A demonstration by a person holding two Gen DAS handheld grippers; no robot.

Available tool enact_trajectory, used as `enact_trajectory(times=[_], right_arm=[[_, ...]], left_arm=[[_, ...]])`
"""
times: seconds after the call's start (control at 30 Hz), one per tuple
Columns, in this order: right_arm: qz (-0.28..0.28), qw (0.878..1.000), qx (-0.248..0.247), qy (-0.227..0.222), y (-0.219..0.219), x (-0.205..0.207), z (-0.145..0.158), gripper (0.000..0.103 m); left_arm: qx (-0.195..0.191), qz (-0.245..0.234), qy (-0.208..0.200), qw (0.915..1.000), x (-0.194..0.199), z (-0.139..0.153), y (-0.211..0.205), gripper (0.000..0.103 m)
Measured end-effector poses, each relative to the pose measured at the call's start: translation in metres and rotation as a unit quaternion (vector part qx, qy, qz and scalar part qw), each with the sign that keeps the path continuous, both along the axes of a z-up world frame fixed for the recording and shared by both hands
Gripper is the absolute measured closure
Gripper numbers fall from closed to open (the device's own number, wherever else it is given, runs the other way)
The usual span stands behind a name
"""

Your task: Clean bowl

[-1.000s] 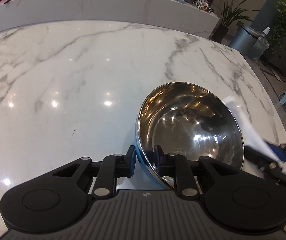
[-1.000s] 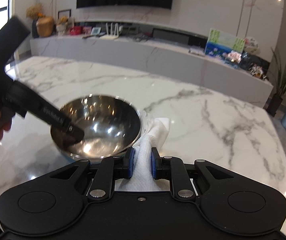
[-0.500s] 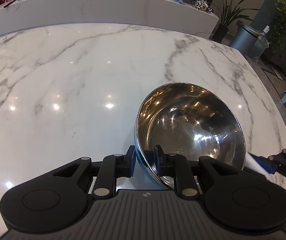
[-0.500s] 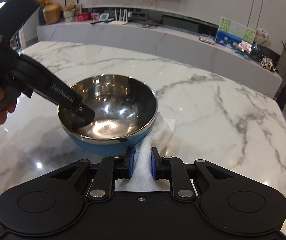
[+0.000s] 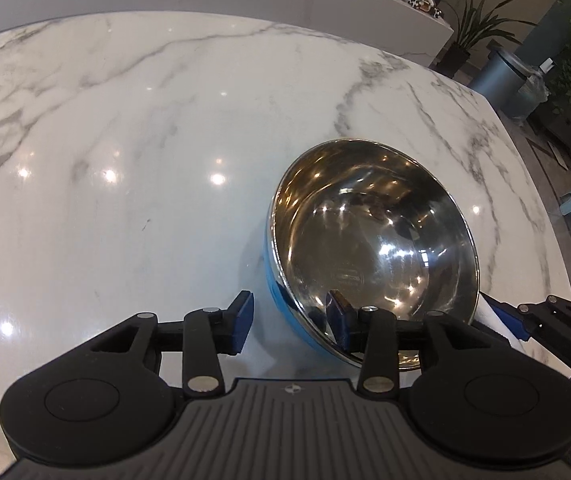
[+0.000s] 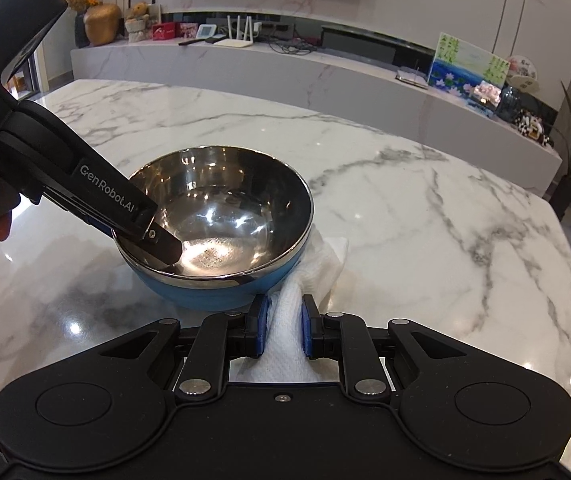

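One steel bowl (image 5: 373, 248) with a blue outside is sitting on the marble table (image 5: 125, 140). The left gripper (image 5: 289, 320) is straddling its six-o'clock rim, jaws just opening, pads clear. The right gripper (image 6: 281, 330) is pinching one white cloth (image 6: 285, 316), partly hidden under the bowl.

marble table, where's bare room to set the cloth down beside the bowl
The marble table is bare left of the bowl in the left wrist view, and beyond it toward the far edge. The near side is crowded: the left claw straddles the bowl's rim, and the right claw holds the white cloth against the bowl's side.
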State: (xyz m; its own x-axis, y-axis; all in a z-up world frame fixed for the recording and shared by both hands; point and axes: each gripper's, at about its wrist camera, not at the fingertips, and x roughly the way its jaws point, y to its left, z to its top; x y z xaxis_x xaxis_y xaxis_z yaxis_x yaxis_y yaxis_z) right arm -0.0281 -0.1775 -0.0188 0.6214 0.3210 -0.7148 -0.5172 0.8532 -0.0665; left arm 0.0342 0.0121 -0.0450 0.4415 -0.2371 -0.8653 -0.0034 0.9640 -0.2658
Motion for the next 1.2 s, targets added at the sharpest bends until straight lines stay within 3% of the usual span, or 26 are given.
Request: enact_trajectory(times=[0.3, 0.97, 1.03, 1.1, 1.2], right_arm=[[-0.017, 1.0, 0.007, -0.019, -0.006, 0.0, 0.008, 0.087], [0.001, 1.0, 0.005, 0.002, -0.002, 0.001, 0.002, 0.087], [0.008, 1.0, -0.002, 0.007, 0.003, -0.002, -0.003, 0.087], [0.01, 1.0, -0.005, 0.008, 0.005, -0.003, -0.004, 0.087], [0.007, 1.0, -0.003, 0.01, 0.004, -0.002, -0.004, 0.087]], left_arm=[[0.031, -0.024, -0.029, 0.9988, 0.001, 0.002, -0.005, 0.083], [0.028, -0.018, -0.031, 0.999, 0.003, 0.003, -0.004, 0.084], [0.016, -0.002, -0.014, 0.9998, 0.003, 0.002, 0.0, 0.08], [0.005, 0.006, 0.0, 1.0, 0.003, 0.0, 0.003, 0.067], [-0.005, 0.006, 0.007, 0.9999, 0.002, 0.0, 0.005, 0.066]])
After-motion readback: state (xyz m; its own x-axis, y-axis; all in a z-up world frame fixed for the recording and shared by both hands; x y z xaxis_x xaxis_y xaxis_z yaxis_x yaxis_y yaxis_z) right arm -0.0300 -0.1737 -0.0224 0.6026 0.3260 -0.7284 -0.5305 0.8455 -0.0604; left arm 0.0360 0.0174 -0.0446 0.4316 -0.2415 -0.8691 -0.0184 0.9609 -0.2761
